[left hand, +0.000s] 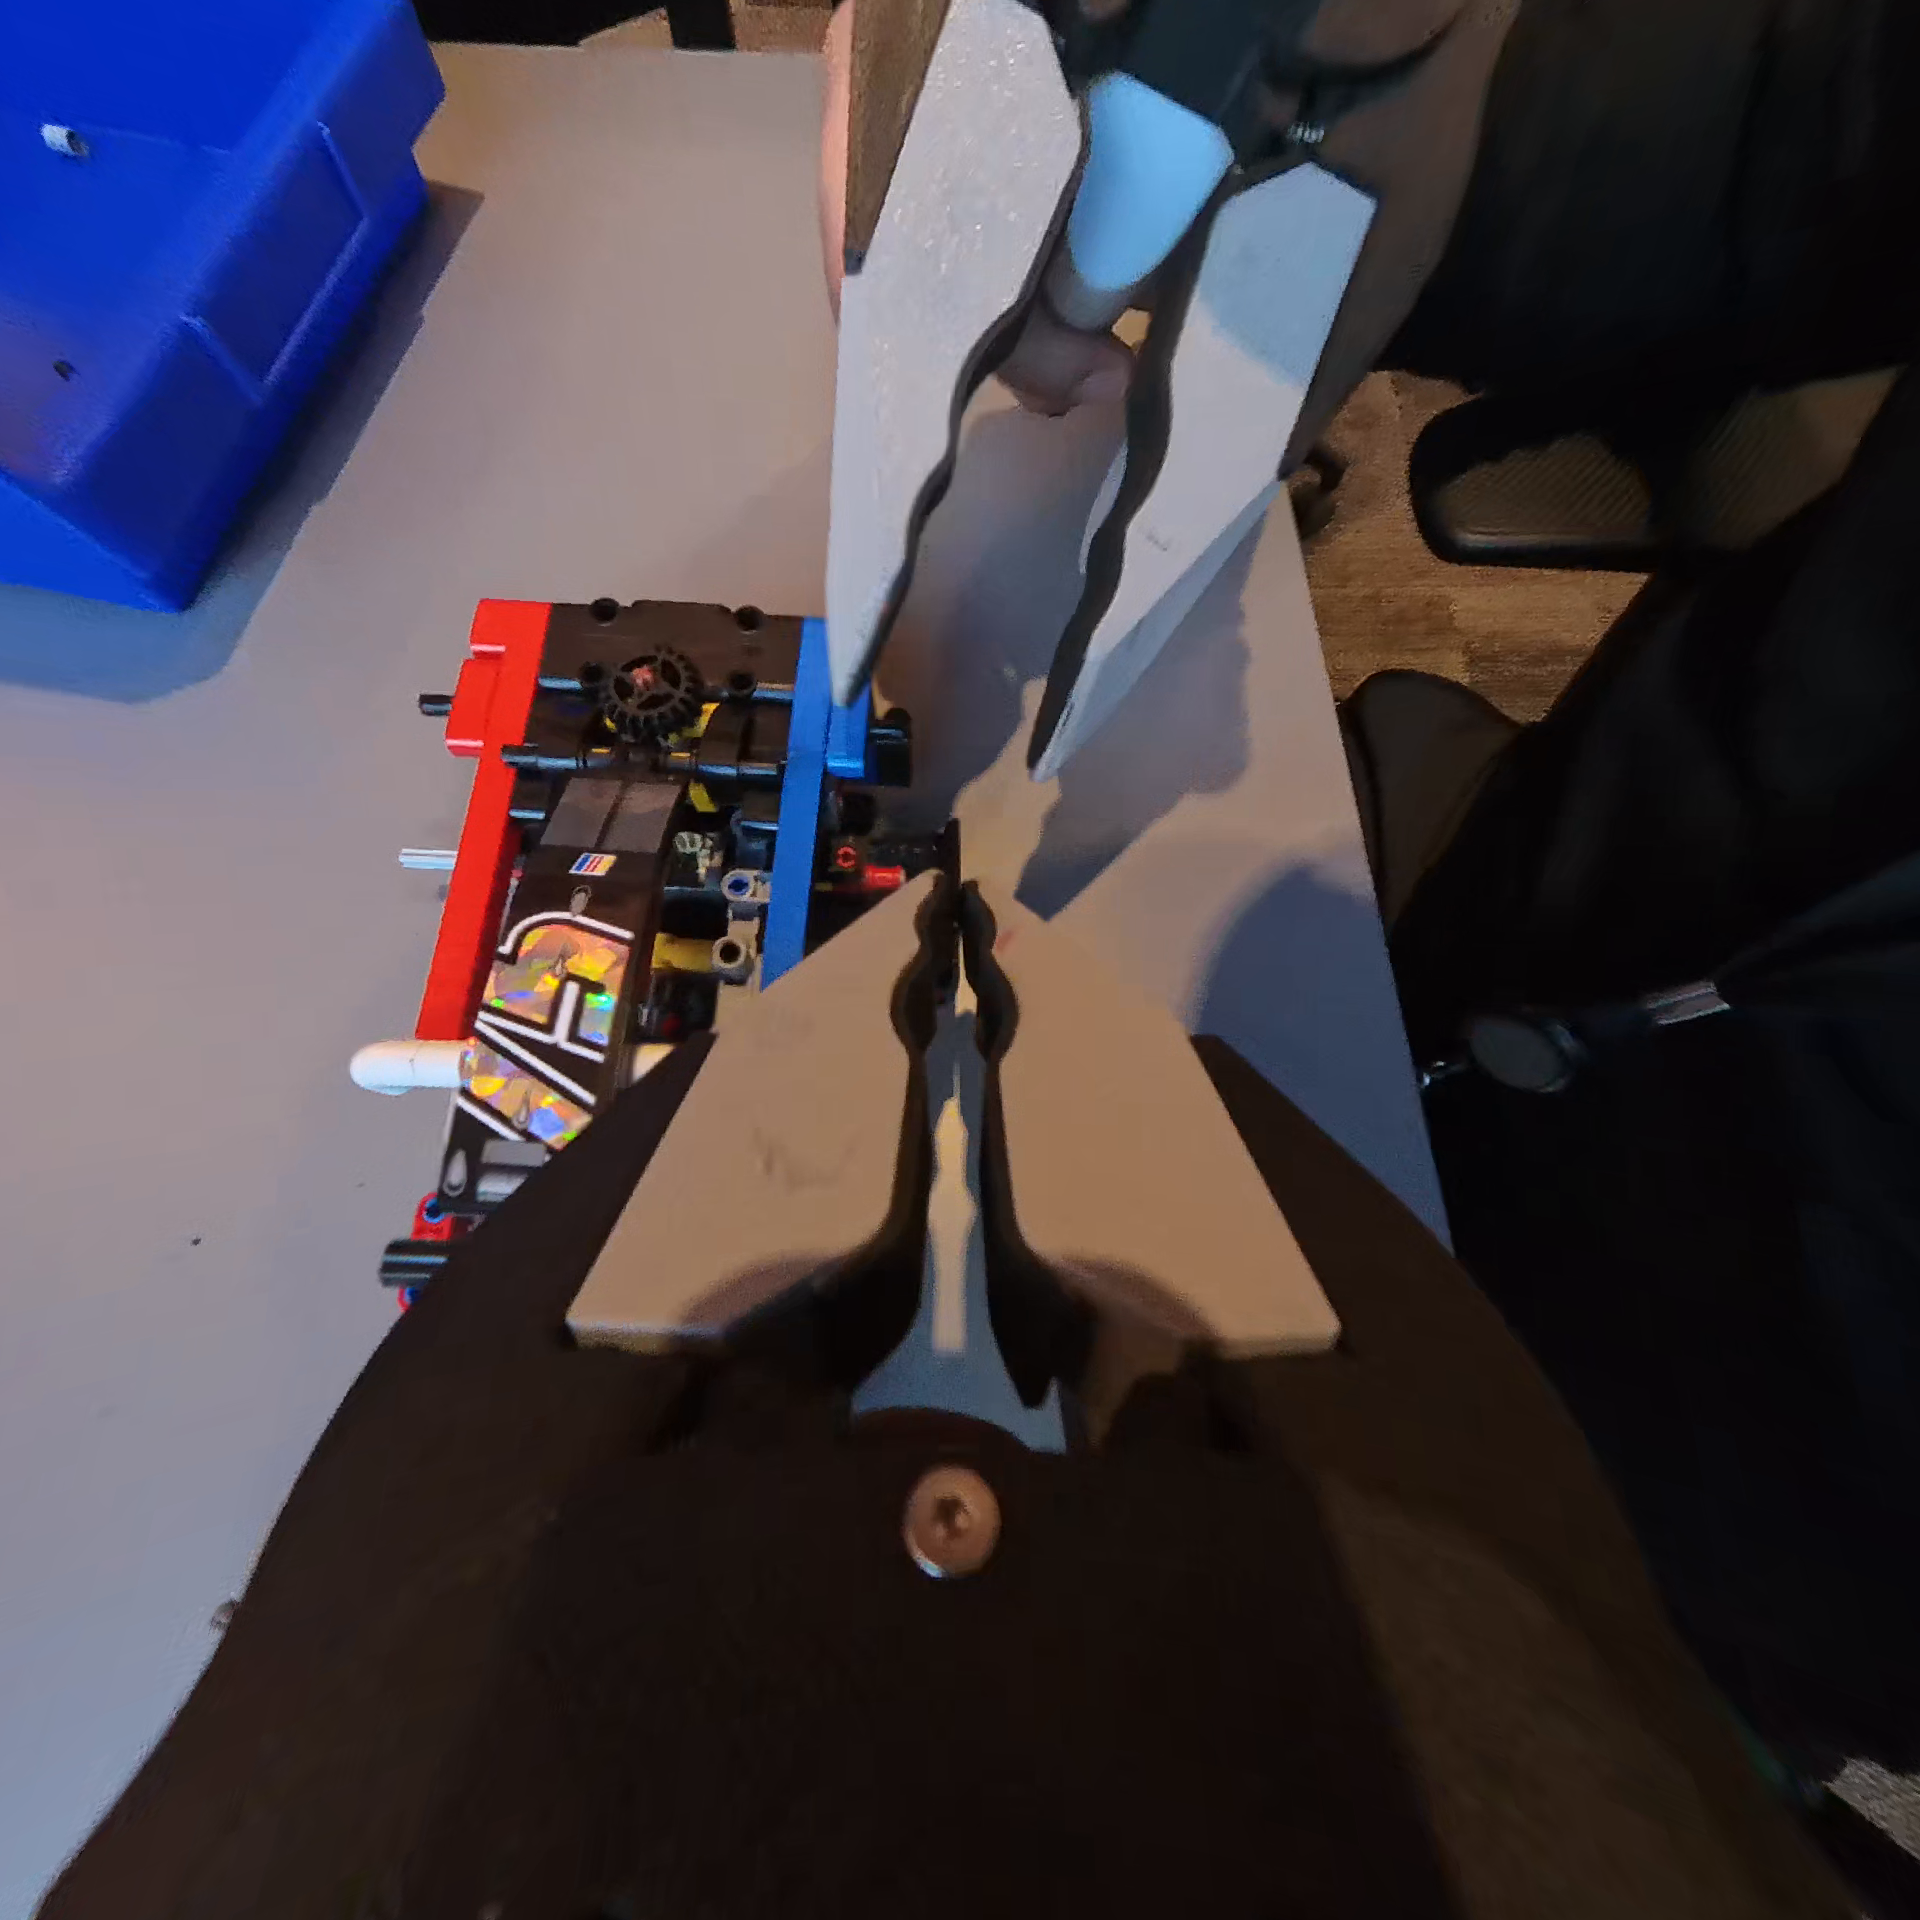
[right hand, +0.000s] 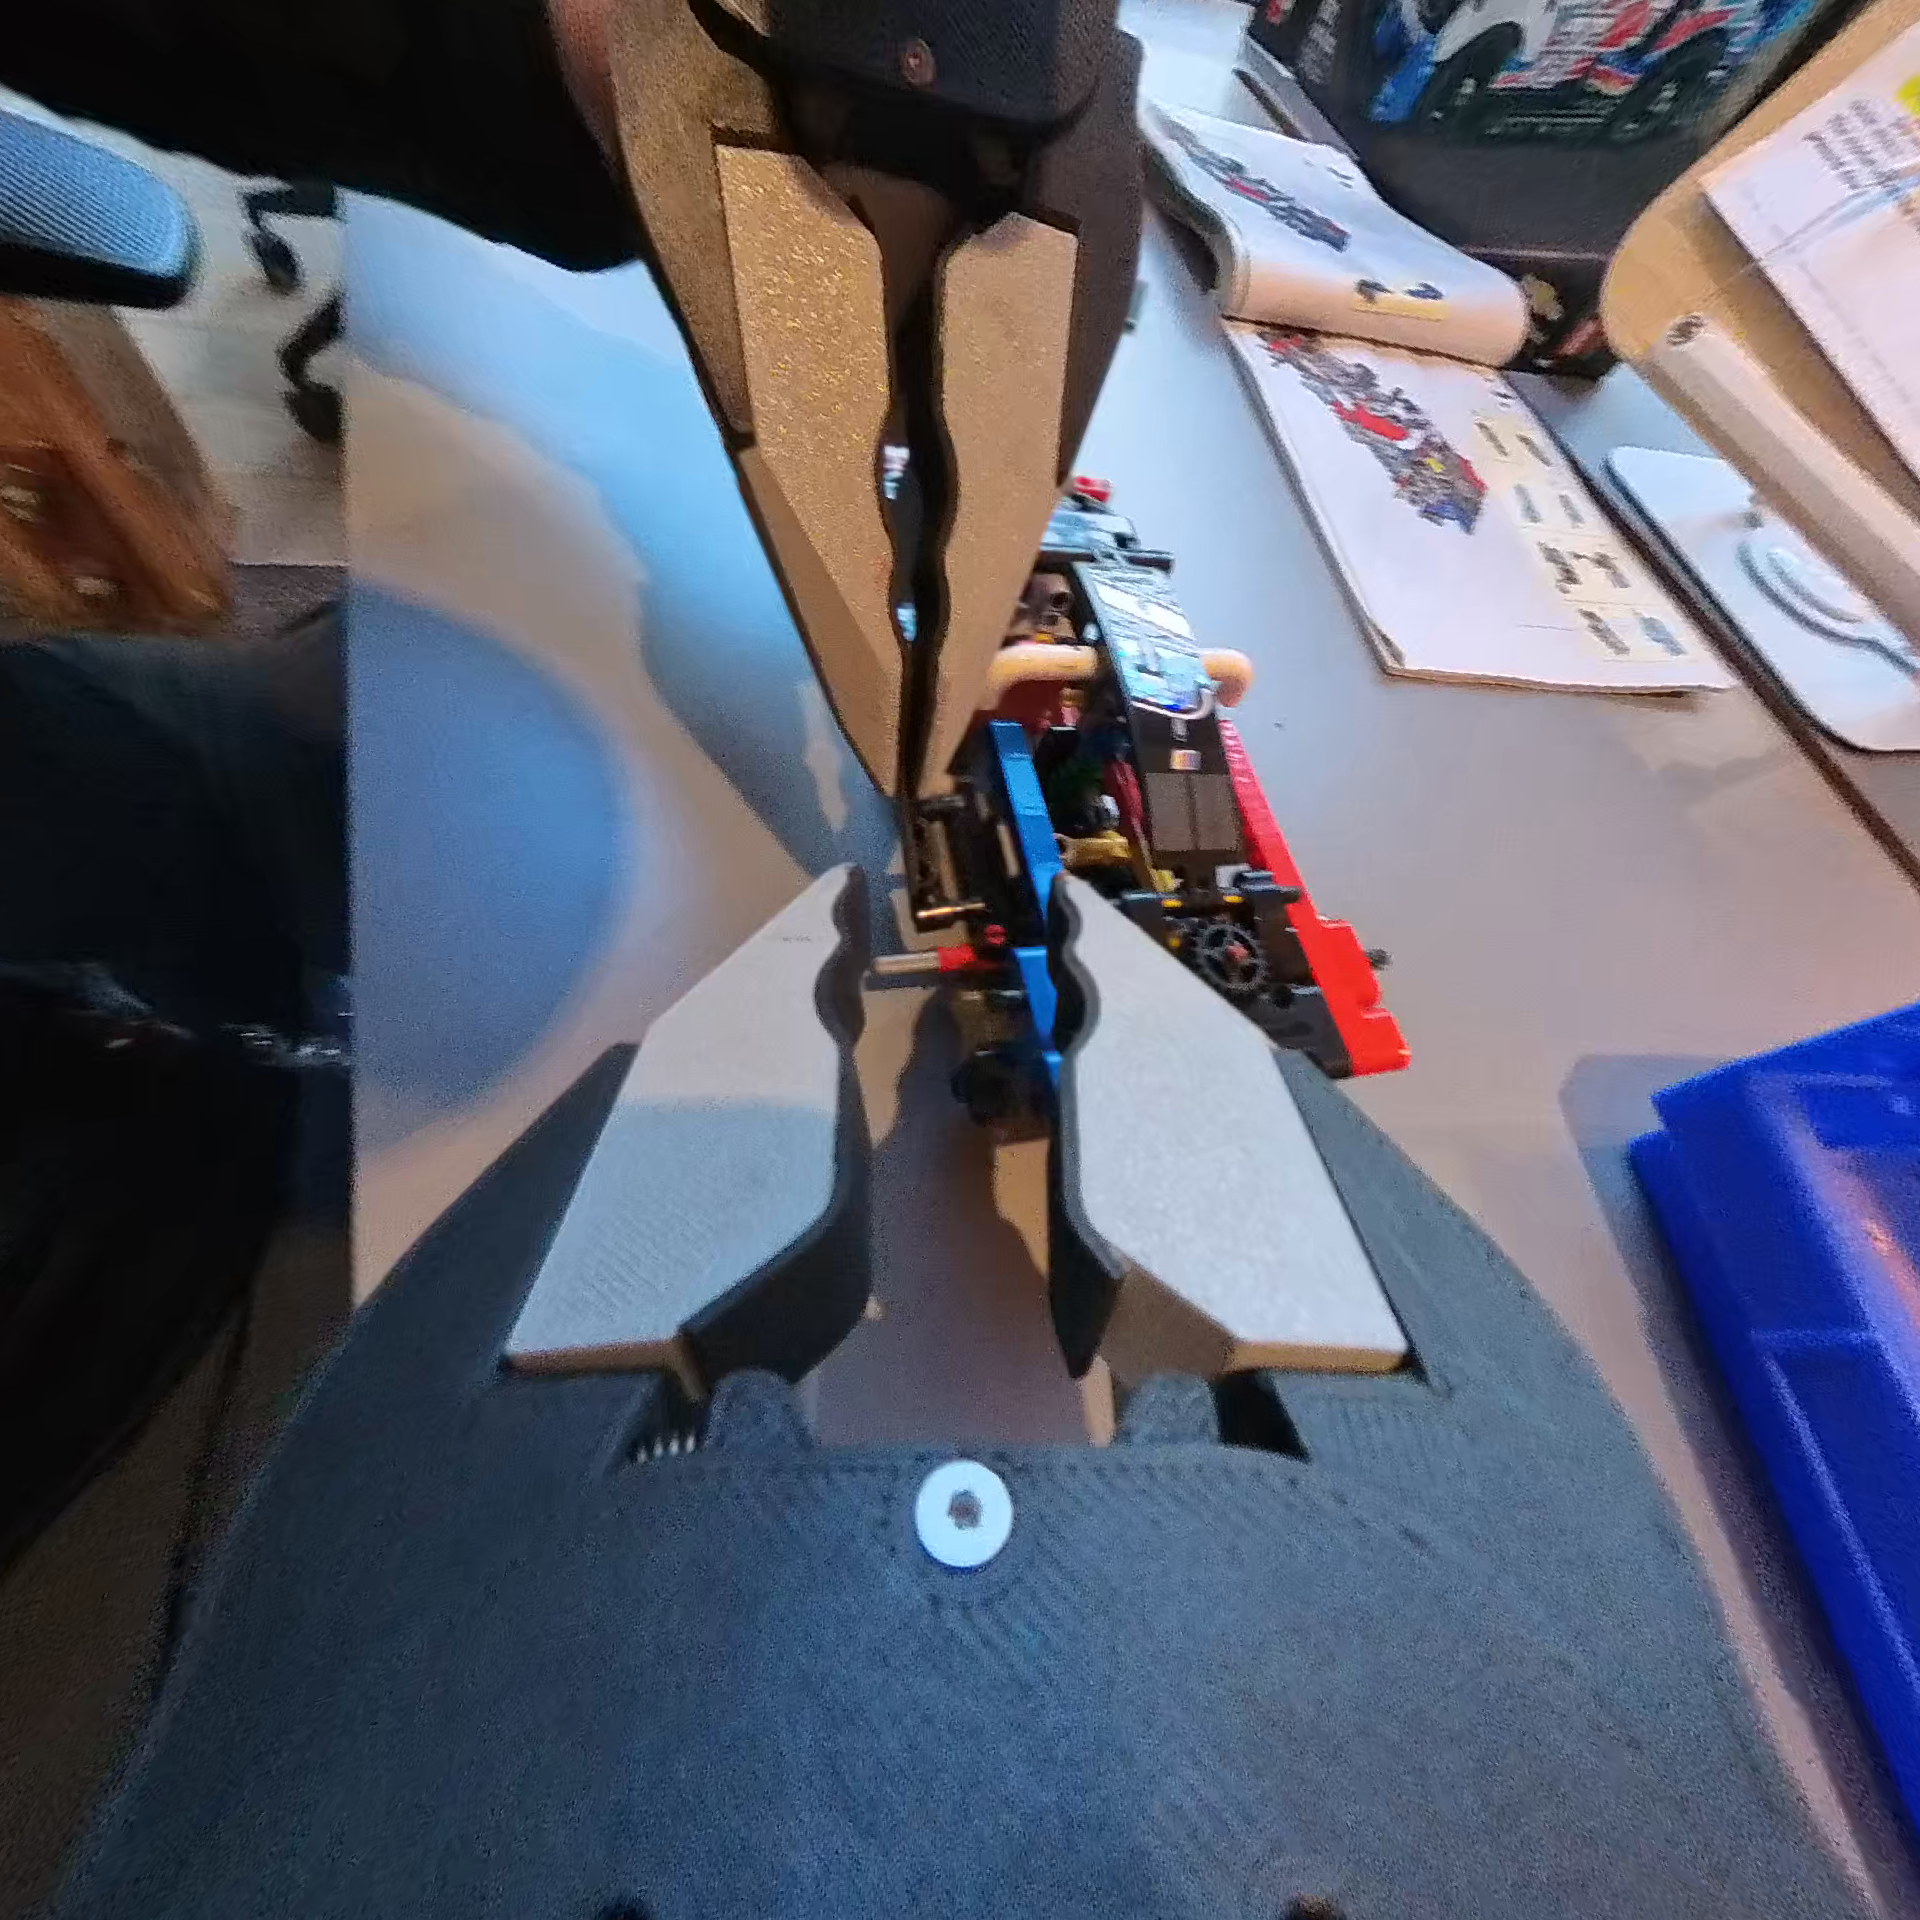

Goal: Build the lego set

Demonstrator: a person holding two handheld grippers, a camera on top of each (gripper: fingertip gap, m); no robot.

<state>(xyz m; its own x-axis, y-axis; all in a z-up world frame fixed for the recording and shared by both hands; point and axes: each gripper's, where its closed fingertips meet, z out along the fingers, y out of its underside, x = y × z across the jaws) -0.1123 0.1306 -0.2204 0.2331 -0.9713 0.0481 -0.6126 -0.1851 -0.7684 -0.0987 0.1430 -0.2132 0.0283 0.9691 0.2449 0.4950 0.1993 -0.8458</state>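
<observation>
Right wrist view: blue bin (right hand: 1808,1299) beside lego model (right hand: 1195,831); booklet (right hand: 1455,499) beyond

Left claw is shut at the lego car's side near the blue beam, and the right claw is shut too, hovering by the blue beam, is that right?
Not quite: the right claw is open, its fingers spread at the blue beam of the lego car, as the right wrist view shows. The left claw is indeed shut at the car's side.

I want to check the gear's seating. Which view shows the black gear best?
The left wrist view: the black gear faces the camera, teeth distinct. The right wrist view shows it smaller, blurred and at an angle.
</observation>
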